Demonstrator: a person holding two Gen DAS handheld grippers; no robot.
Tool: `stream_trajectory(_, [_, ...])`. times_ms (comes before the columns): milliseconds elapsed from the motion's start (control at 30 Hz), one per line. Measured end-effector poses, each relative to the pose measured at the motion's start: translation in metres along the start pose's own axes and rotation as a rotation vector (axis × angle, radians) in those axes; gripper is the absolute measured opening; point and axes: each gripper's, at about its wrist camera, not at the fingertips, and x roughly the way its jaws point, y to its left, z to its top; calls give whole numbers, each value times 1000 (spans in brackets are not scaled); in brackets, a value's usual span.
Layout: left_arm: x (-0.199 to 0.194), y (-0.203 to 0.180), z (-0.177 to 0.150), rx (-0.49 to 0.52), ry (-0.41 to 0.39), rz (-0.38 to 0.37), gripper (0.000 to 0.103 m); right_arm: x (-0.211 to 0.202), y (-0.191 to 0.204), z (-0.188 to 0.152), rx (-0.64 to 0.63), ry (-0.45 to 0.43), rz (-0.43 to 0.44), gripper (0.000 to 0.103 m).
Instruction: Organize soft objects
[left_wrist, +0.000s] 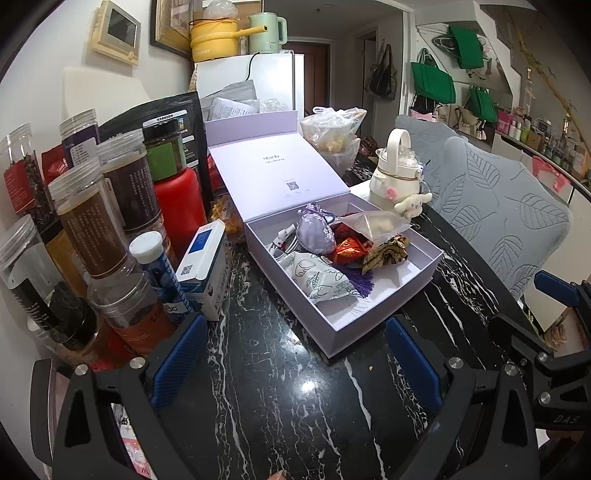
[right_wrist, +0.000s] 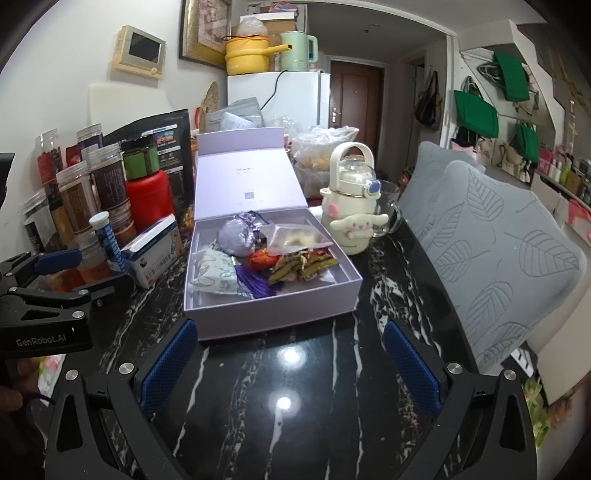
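Tongs: my left gripper (left_wrist: 295, 354) and right gripper (right_wrist: 291, 354) both spread, empty.
Box (right_wrist: 273, 317): sachets (right_wrist: 236, 240) piled inside.
Technique: I'd pinch lightly, lift straight.

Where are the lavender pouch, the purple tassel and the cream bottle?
lavender pouch (left_wrist: 317, 233), left wrist view, middle of its rounded body.
purple tassel (right_wrist: 255, 283), right wrist view, middle of the fringe.
cream bottle (right_wrist: 351, 206), right wrist view, its body.

Surface: black marble-pattern table (right_wrist: 295, 406) — glossy, white veining.
Centre: open lavender gift box (right_wrist: 273, 314), lid upright.
Left edge: jars (left_wrist: 88, 229), red bottle (left_wrist: 181, 210), blue-white carton (left_wrist: 203, 273).
Right of box: cream kettle-shaped bottle (right_wrist: 351, 206) — glass cup (right_wrist: 388, 206) beside it.
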Motion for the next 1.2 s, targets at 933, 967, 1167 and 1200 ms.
stream_trajectory(933, [-11,-12,1,28,-22,-37,99,-8,-11,0,33,-9,-57,102])
stream_trajectory(967, [-11,-12,1,29,-22,-38,99,-8,-11,0,36,-8,-58,102])
stream_trajectory(1167, [-13,-13,1,32,-26,-40,99,-11,-14,-1,49,-14,-63,102])
stream_trajectory(1200, [-14,-14,2,34,-29,-41,99,-11,-14,-1,50,-15,-63,102])
